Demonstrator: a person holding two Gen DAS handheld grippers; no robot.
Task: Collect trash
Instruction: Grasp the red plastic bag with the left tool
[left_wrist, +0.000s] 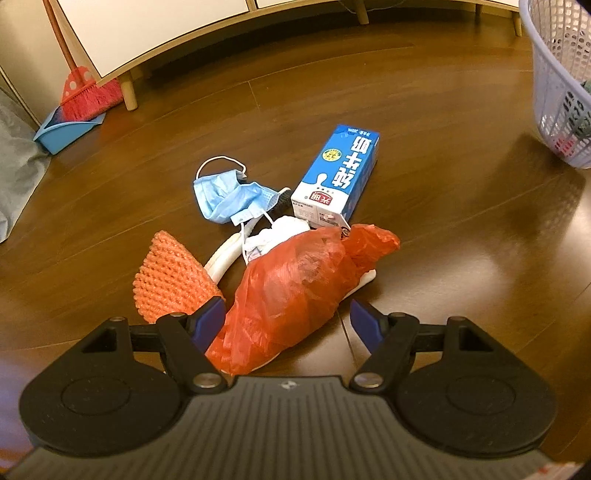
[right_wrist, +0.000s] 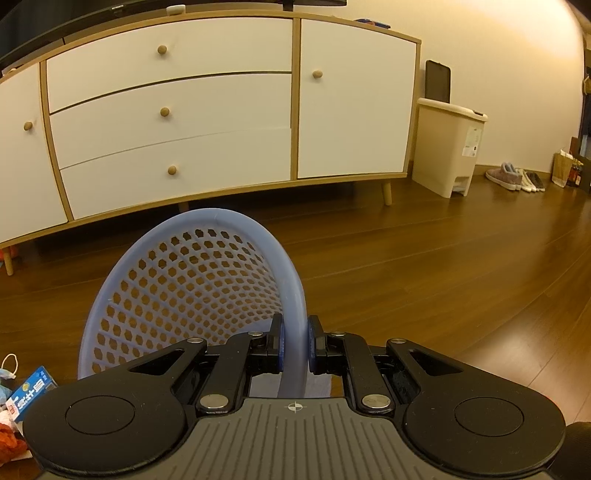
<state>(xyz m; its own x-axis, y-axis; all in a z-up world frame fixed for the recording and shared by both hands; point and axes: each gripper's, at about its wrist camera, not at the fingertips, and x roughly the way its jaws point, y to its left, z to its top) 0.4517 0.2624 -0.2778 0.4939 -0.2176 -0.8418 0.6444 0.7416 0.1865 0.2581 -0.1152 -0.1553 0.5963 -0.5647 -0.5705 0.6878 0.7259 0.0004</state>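
We see a dark wood floor (left_wrist: 424, 240) running under a white sideboard (right_wrist: 177, 122) on short wooden legs. Beside the sideboard stands a cream bin (right_wrist: 448, 144), with shoes (right_wrist: 515, 179) lined along the wall further off.

The basket (right_wrist: 184, 280), pale blue with a perforated wall, is tipped on its side in the right wrist view, its mouth facing us and its long axis pointing away toward the sideboard. Our right gripper (right_wrist: 294, 345) is clenched on the basket's rim, one blue pad on each side of it. In the left wrist view the same basket sits at the upper right edge, well apart from the trash pile.

The pile lies on the floor in front of our left gripper (left_wrist: 288, 317), which is spread wide, its blue fingertips (left_wrist: 212, 315) flanking the near end of a red bag (left_wrist: 291, 291) without clearly pressing it. The bag's long axis runs from near left to far right. Just beyond it lies a blue milk carton (left_wrist: 340, 173), flat on its side, its long axis pointing away and slightly right. Left of the bag is an orange net (left_wrist: 170, 275), touching the left fingertip. A blue mask (left_wrist: 231, 195) lies crumpled left of the carton, and a white wad (left_wrist: 273, 236) shows between mask and bag.

Far left, a red brush (left_wrist: 88, 92) stands in a blue dustpan (left_wrist: 62, 131).
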